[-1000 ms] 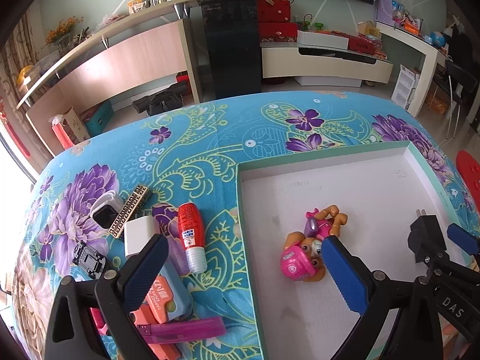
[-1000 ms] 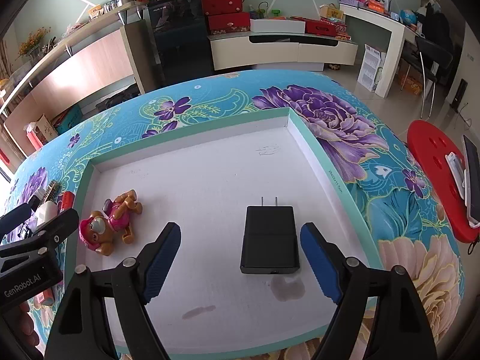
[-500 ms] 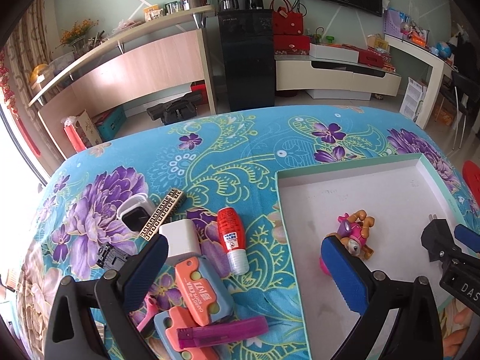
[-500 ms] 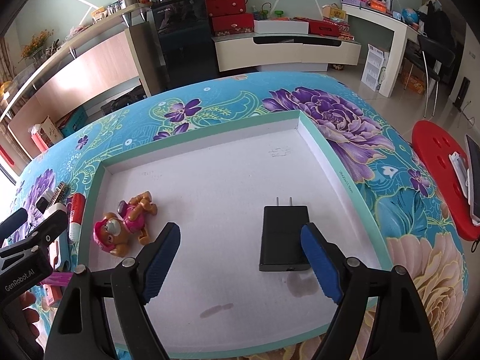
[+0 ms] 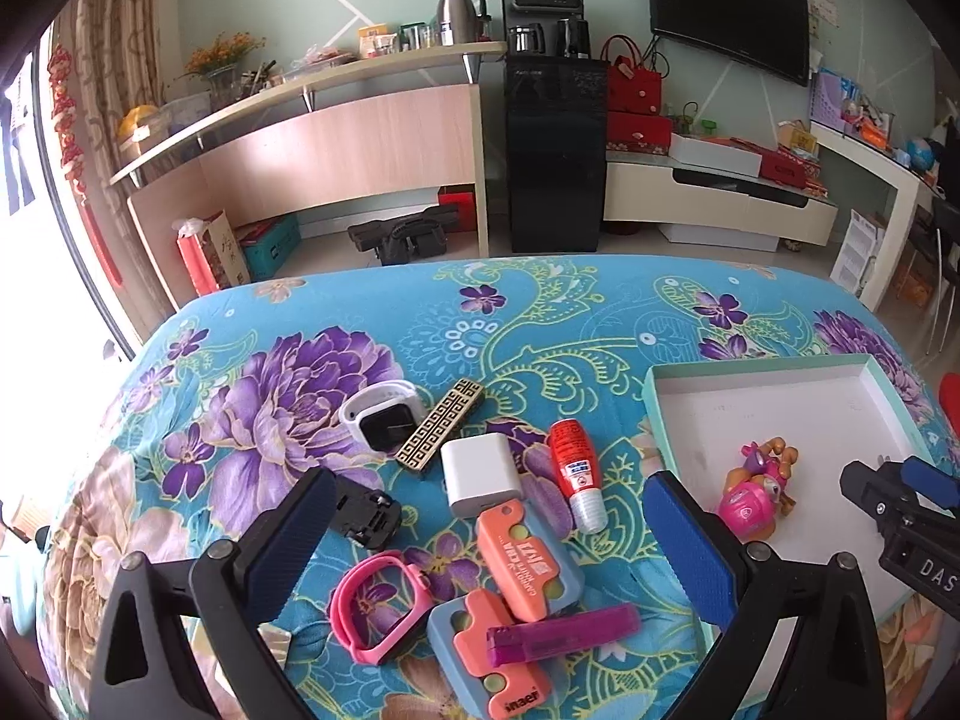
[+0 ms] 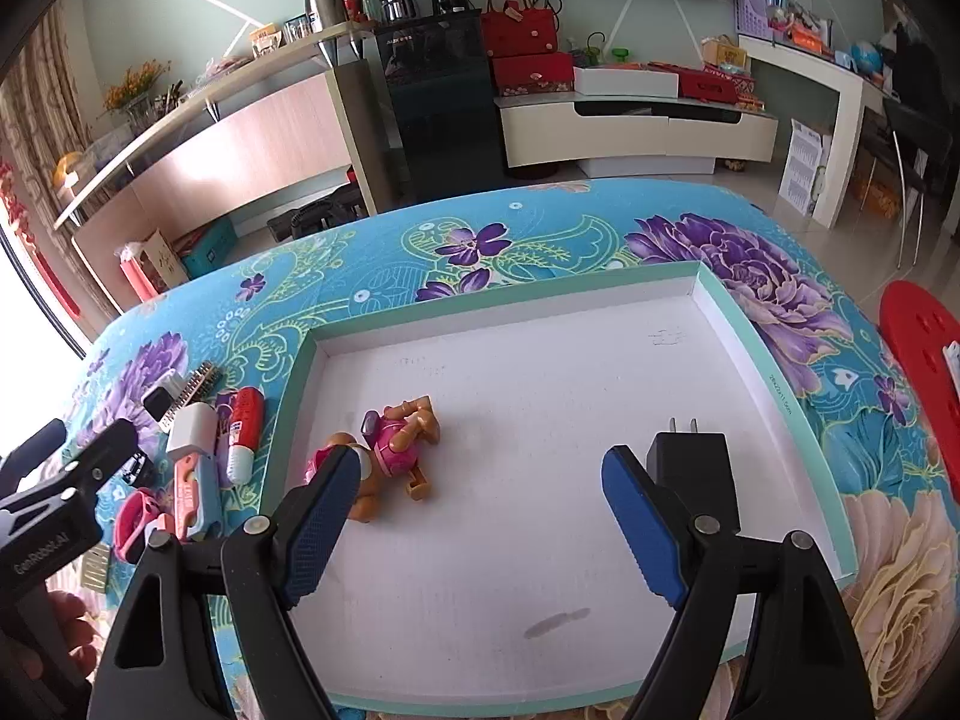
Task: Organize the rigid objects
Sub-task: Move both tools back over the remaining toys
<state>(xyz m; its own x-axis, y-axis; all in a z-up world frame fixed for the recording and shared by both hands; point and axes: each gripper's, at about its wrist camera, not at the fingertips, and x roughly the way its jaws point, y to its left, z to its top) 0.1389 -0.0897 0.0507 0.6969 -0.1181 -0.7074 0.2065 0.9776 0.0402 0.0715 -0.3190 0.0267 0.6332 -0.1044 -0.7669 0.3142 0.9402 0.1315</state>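
Observation:
A shallow white tray with a teal rim (image 6: 714,300) lies on the flowered cloth; it also shows in the left wrist view (image 5: 651,402). In it lie a pink toy pup (image 6: 396,450) (image 5: 756,492) and a black plug adapter (image 6: 696,468). My right gripper (image 6: 480,528) is open and empty above the tray's near half, between pup and adapter. My left gripper (image 5: 486,546) is open and empty above a heap left of the tray: white charger (image 5: 480,474), red bottle (image 5: 573,474), orange-blue staplers (image 5: 528,558), purple lighter (image 5: 564,636), pink watch (image 5: 381,606).
A white smartwatch (image 5: 381,414), a gold-patterned bar (image 5: 441,432) and a black clip (image 5: 366,516) lie farther left on the cloth. The table's far edge drops to the floor. A red stool (image 6: 918,336) stands to the right.
My left gripper has drawn left, away from the tray, and now hangs over the heap. My right gripper has shifted left, so the adapter now sits by its right finger.

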